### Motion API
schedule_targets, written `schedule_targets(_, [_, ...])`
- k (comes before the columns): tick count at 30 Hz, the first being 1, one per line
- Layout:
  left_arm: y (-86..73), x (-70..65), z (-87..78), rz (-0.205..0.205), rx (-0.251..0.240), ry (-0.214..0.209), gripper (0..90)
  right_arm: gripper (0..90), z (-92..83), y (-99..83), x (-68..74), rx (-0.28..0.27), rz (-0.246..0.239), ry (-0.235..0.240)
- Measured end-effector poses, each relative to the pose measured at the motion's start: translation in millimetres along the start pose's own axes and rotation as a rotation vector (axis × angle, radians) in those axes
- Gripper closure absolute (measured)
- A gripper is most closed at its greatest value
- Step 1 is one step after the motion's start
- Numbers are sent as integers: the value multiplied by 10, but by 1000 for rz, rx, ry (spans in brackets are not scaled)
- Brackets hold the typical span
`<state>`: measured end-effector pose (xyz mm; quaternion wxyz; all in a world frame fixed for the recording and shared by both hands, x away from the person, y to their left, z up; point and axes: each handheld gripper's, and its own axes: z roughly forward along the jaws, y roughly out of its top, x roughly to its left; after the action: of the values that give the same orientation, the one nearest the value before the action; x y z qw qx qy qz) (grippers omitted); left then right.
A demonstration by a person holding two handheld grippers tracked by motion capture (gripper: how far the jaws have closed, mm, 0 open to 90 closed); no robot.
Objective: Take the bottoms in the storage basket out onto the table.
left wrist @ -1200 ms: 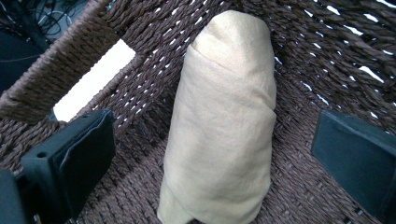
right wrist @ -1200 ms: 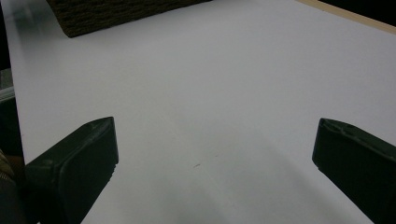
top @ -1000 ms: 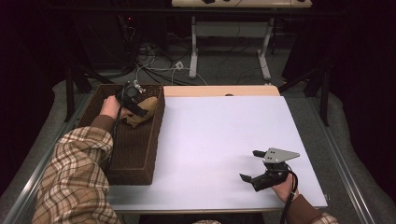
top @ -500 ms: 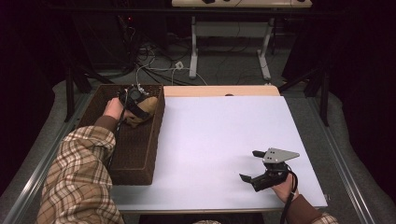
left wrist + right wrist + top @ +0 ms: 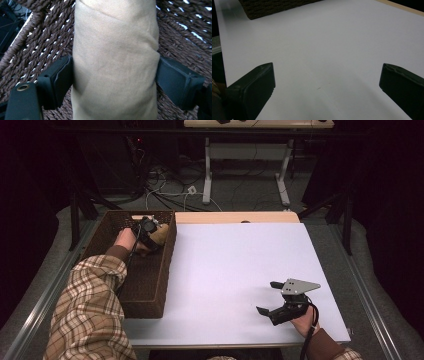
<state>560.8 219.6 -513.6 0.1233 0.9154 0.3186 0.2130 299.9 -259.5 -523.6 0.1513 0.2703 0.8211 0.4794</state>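
A rolled tan cloth (image 5: 115, 50) lies in the far end of a dark brown wicker basket (image 5: 150, 285) at the table's left. My left gripper (image 5: 148, 227) reaches down into the basket. Its jaws have just been closing, and both pads (image 5: 62, 77) now touch the sides of the roll (image 5: 160, 236) between them. My right gripper (image 5: 266, 296) rests low over the white tabletop (image 5: 240, 255) near the front right. It stands open (image 5: 327, 82) with nothing between its fingers.
The wicker weave (image 5: 37, 45) surrounds the roll on both sides. The basket's near corner (image 5: 274, 10) shows far off in the right gripper view. A wooden strip (image 5: 235, 217) runs along the table's back edge, with cables and a stand on the floor behind.
My left hand has sunk a little deeper into the basket, onto the tan roll. The right hand and its gripper have kept still.
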Motion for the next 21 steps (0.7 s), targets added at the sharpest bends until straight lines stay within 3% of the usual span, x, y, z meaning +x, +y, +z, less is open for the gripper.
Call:
schedule_targets(9, [-2, -26, 84, 14, 27, 22, 219, 0, 3, 1, 2, 2, 1, 0])
schedule_targets(16, [-14, 11, 72, -28, 22, -1, 379, 0, 5, 3, 5, 1, -2, 2])
schedule_targets(21, [-18, 43, 50, -42, 14, -11, 444, 0, 4, 2, 6, 1, -1, 1])
